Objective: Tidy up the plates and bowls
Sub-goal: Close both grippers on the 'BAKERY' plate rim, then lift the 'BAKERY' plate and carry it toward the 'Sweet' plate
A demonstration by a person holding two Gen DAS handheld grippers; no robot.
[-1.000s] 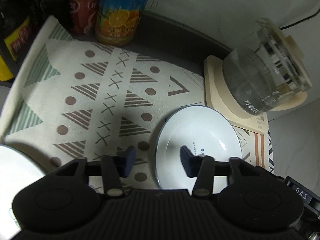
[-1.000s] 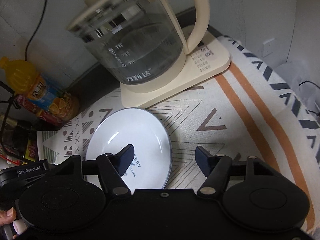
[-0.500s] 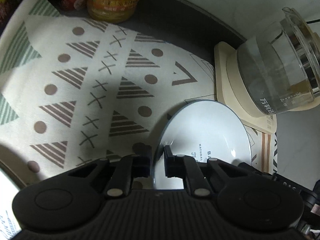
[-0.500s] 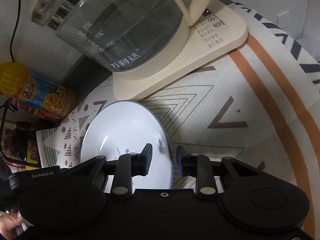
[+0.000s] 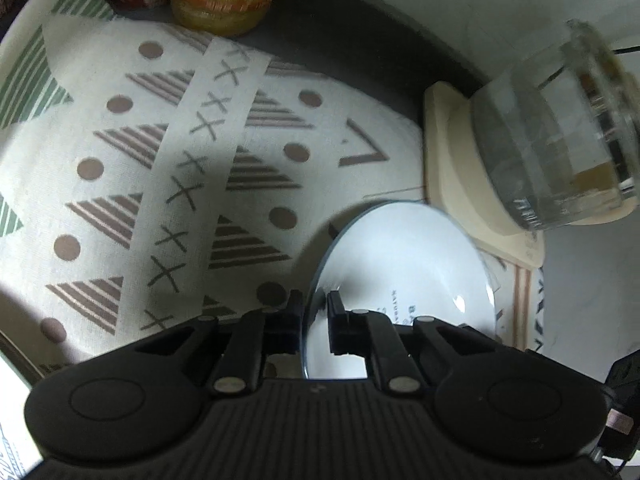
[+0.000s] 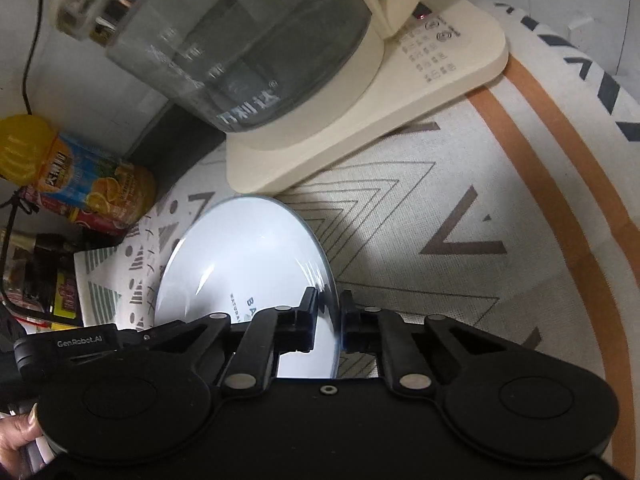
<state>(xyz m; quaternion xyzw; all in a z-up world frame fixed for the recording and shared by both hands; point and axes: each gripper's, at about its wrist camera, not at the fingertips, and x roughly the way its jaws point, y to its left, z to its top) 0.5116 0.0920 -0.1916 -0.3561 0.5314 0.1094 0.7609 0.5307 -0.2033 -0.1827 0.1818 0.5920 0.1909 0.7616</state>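
Two hand-held tools clamped opposite edges of a single white plate [image 5: 404, 264] above a patterned cloth [image 5: 120, 184] on the bench. In the left wrist view, the left tool [image 5: 314, 318] had its fingers closed on the plate's left rim at lower centre of the frame, one finger under the rim and one over it, with the plate's face spreading away to the right. In the right wrist view, the right tool [image 6: 329, 322] gripped the plate's [image 6: 244, 256] right rim in the same way, the plate lying to its left. The plate therefore sat between the two tools, each equally near, and being round it offered no long axis to favour.

A glass kettle [image 6: 224, 40] on its cream base [image 6: 400, 92] stood just beyond the plate's far edge, in the upper half of the right view and at the upper right of the left view. The base's corner looked very near the rim, though contact could not be told. A juice bottle [image 6: 84, 176] and cans stood well off to the left, at the cloth's far edge.

The widest open room appeared to lie over the dotted and striped cloth in the left half of the left view. A white edge at that frame's lower left corner may have been another dish; it was too cropped to tell. Any move probably needed to draw away from the kettle first.
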